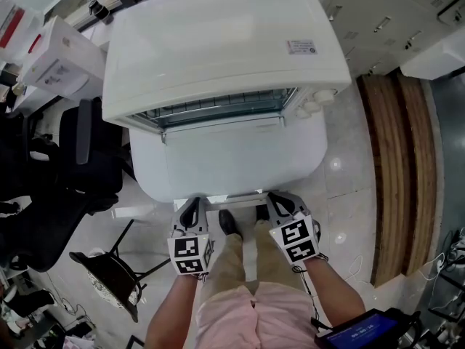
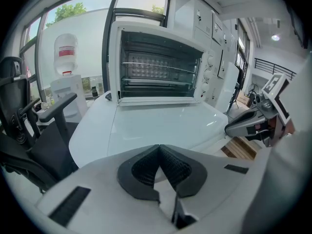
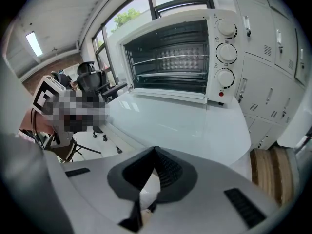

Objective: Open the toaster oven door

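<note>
The white toaster oven (image 1: pixel 218 42) stands at the far side of a white table (image 1: pixel 232 169). Its door (image 1: pixel 221 124) hangs down flat in front of the cavity, so the wire rack (image 2: pixel 161 69) inside shows. Three knobs (image 3: pixel 225 51) sit on its right side. My left gripper (image 1: pixel 192 211) and right gripper (image 1: pixel 280 206) hover side by side at the table's near edge, well short of the oven. Both are shut with nothing between their pads (image 2: pixel 146 167), (image 3: pixel 165 172). The right gripper (image 2: pixel 251 123) also shows at the side of the left gripper view.
A black office chair (image 1: pixel 65 173) stands left of the table, a small stool (image 1: pixel 109 275) lower left. White cabinets (image 1: pixel 385 13) and a wooden floor strip (image 1: pixel 403 173) lie to the right. A water dispenser (image 2: pixel 66 77) stands by the window. The person's legs (image 1: pixel 240 267) are below.
</note>
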The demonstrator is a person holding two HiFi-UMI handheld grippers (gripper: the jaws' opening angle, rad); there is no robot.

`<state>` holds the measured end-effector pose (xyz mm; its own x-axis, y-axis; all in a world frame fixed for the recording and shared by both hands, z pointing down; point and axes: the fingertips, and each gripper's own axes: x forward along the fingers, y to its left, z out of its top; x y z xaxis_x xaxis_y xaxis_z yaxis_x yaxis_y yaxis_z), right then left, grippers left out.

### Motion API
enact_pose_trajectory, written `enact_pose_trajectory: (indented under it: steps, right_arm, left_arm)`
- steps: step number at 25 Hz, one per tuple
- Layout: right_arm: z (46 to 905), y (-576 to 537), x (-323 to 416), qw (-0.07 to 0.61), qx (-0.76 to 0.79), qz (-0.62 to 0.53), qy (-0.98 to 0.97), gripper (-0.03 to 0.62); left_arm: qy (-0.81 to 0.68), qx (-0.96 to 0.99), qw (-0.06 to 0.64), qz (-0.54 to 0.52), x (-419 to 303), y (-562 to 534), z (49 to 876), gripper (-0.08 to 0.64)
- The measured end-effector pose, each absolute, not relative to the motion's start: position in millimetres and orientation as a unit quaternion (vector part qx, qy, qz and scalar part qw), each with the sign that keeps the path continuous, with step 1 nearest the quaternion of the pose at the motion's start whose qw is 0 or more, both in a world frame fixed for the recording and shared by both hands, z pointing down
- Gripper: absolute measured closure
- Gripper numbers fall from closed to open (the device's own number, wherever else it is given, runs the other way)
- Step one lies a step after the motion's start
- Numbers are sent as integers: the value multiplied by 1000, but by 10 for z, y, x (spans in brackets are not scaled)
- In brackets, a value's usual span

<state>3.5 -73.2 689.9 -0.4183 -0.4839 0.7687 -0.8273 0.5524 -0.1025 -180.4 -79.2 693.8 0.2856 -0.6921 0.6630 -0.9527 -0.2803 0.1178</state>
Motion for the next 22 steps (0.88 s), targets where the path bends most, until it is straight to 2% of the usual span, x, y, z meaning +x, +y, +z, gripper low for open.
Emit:
enact_pose_trajectory:
  steps: [13,22]
  right_arm:
    - [6973,-711,43,356,400,256,-805,591]
    - [6556,-965,-49,309,417,245,-819,591]
  left_arm:
    - [-538,762,258,253,-1812,-801,6992,548]
    - [-555,770,221,223,-1819,-1002,6497,548]
